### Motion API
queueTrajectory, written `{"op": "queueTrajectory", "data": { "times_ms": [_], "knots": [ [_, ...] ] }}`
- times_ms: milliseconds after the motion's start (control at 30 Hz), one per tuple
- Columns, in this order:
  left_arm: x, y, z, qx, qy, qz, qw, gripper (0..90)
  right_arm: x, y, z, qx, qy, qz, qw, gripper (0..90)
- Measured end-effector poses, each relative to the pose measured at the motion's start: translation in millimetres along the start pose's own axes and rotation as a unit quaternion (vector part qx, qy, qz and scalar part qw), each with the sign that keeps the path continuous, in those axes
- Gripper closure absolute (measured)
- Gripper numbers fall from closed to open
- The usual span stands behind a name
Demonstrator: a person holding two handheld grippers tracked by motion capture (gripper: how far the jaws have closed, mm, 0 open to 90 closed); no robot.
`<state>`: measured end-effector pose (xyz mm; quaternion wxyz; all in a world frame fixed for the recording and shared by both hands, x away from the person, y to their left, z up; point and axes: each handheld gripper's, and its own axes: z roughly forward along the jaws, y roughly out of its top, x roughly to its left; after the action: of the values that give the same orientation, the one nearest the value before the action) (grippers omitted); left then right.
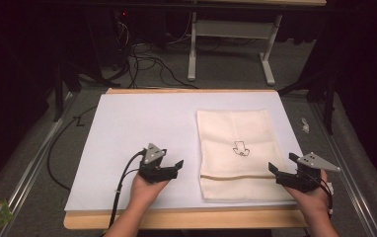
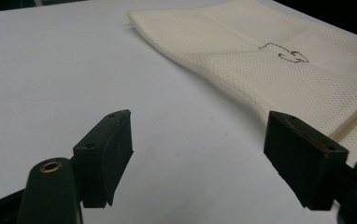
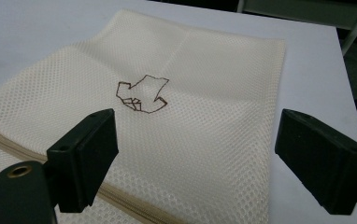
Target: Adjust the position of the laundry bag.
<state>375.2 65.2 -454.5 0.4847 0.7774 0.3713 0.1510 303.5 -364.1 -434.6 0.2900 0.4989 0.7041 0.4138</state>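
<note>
White paper [image 1: 142, 128] covers the table, and a cream mesh bag [image 1: 238, 153] lies flat on its right half. Left gripper [image 1: 172, 167] stands just left of the bag, jaws wide with nothing between. Right gripper [image 1: 282, 165] hovers at the bag's right edge, jaws wide, perhaps not touching it.

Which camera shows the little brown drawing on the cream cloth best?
The right gripper view: the brown outline sits close, sharp and central on the mesh cloth. The left gripper view shows it slanted and farther off; the high view shows it tiny.
</note>
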Motion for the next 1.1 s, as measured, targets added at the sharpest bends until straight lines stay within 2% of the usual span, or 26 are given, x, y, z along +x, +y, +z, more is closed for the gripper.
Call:
{"op": "queueTrajectory", "data": {
  "times_ms": [133,267,300,333,367,433,533,600,667,800,867,933,1100],
  "knots": [
    [-16.2,9.9,33.1,0.017,-0.020,0.004,0.9996,29.0,-0.5,-0.5,-0.1,0.000,-0.001,0.003,1.0000,15.0],
    [-26.2,20.0,63.2,0.042,-0.021,0.000,0.9989,35.0,-1.4,-0.6,-0.3,-0.002,-0.001,0.002,1.0000,15.3],
    [-27.3,22.2,69.8,0.049,-0.018,-0.002,0.9986,39.4,-1.5,-0.6,-0.1,-0.003,-0.001,0.002,1.0000,15.3],
    [-28.0,23.8,75.7,0.056,-0.014,-0.007,0.9983,39.4,-1.5,-0.6,0.1,-0.003,0.000,0.003,1.0000,15.3],
    [-28.4,24.8,81.3,0.064,-0.012,-0.013,0.9978,45.4,-1.2,-0.6,0.4,-0.002,0.001,0.005,1.0000,15.5],
    [-29.1,25.0,90.8,0.081,-0.014,-0.025,0.9963,49.0,-1.2,-0.7,0.7,-0.002,0.002,0.006,1.0000,15.5],
    [-28.6,22.3,99.0,0.090,-0.016,-0.042,0.9949,63.9,-1.7,-0.6,0.9,-0.005,0.008,0.008,0.9999,15.8],
    [-29.0,21.1,100.1,0.092,-0.015,-0.041,0.9948,81.1,-1.8,-0.4,0.5,-0.007,0.010,0.015,0.9998,15.9],
    [-28.3,22.1,97.5,0.084,-0.016,-0.044,0.9954,86.9,-2.4,-0.2,0.3,-0.010,0.011,0.018,0.9997,16.2],
    [-19.8,23.8,88.3,0.072,0.008,-0.046,0.9963,87.9,-3.6,0.0,-0.5,-0.015,0.013,0.024,0.9995,17.3],
    [-10.2,22.0,80.7,0.073,0.025,-0.049,0.9958,87.9,-3.8,-0.2,-0.3,-0.014,0.012,0.025,0.9995,17.5],
    [-1.9,18.8,73.4,0.072,0.034,-0.053,0.9954,87.9,-3.7,-0.4,0.0,-0.013,0.012,0.026,0.9995,17.7],
    [25.7,7.5,45.1,0.068,0.070,-0.068,0.9929,87.9,-2.6,-1.1,1.4,-0.010,0.015,0.028,0.9994,19.5]
  ]
}}
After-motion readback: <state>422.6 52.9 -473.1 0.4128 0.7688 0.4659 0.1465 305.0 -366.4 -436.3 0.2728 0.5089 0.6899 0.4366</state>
